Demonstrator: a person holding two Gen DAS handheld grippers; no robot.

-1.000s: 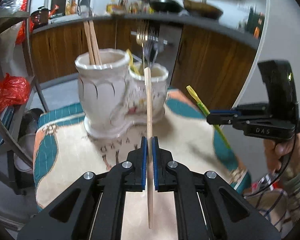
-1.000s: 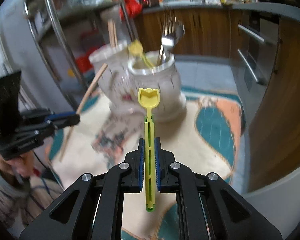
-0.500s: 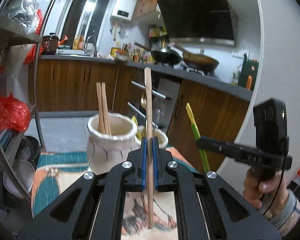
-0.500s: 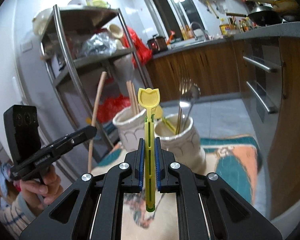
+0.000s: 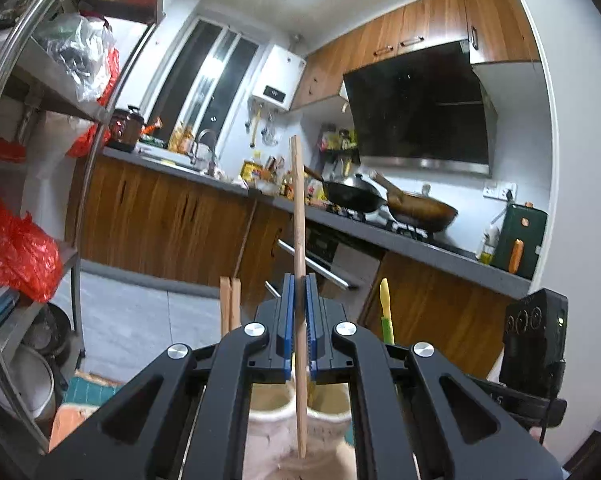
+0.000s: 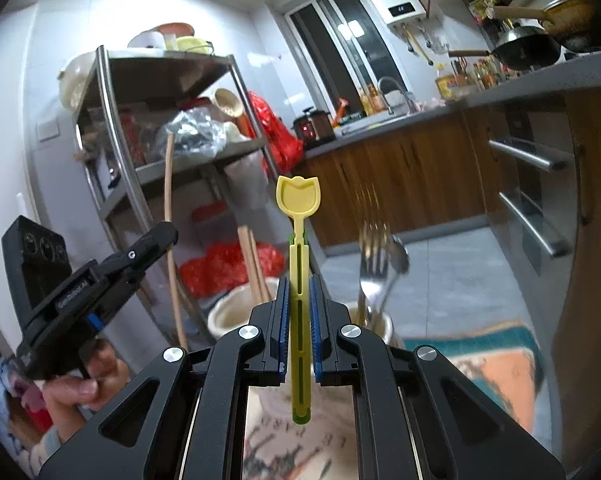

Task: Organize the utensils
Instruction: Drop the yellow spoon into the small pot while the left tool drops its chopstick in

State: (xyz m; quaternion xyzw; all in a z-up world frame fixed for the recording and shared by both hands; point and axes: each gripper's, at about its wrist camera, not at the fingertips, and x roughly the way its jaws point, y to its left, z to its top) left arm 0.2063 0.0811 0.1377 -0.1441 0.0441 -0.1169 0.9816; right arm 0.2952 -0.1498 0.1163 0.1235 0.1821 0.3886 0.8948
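Observation:
My left gripper (image 5: 298, 280) is shut on a wooden chopstick (image 5: 298, 216) that stands upright above the cream ceramic two-pot holder (image 5: 272, 408). Two more chopsticks (image 5: 229, 304) stick up from the holder's left pot. My right gripper (image 6: 299, 280) is shut on a yellow plastic spoon (image 6: 298, 200) with a green core, held upright above the same holder (image 6: 228, 316). A metal fork and spoon (image 6: 378, 264) stand in the holder's right pot. Each gripper shows in the other's view, the right one (image 5: 532, 344) and the left one (image 6: 100, 272).
A steel shelf rack (image 6: 148, 92) with bags stands on the left. Wooden kitchen cabinets and a counter (image 5: 172, 216) with pans run behind. A patterned teal and orange cloth (image 6: 496, 356) covers the table under the holder.
Both grippers have tilted upward and risen, so the chopstick and yellow spoon now stand upright over the holder, which has dropped to the bottom of both views.

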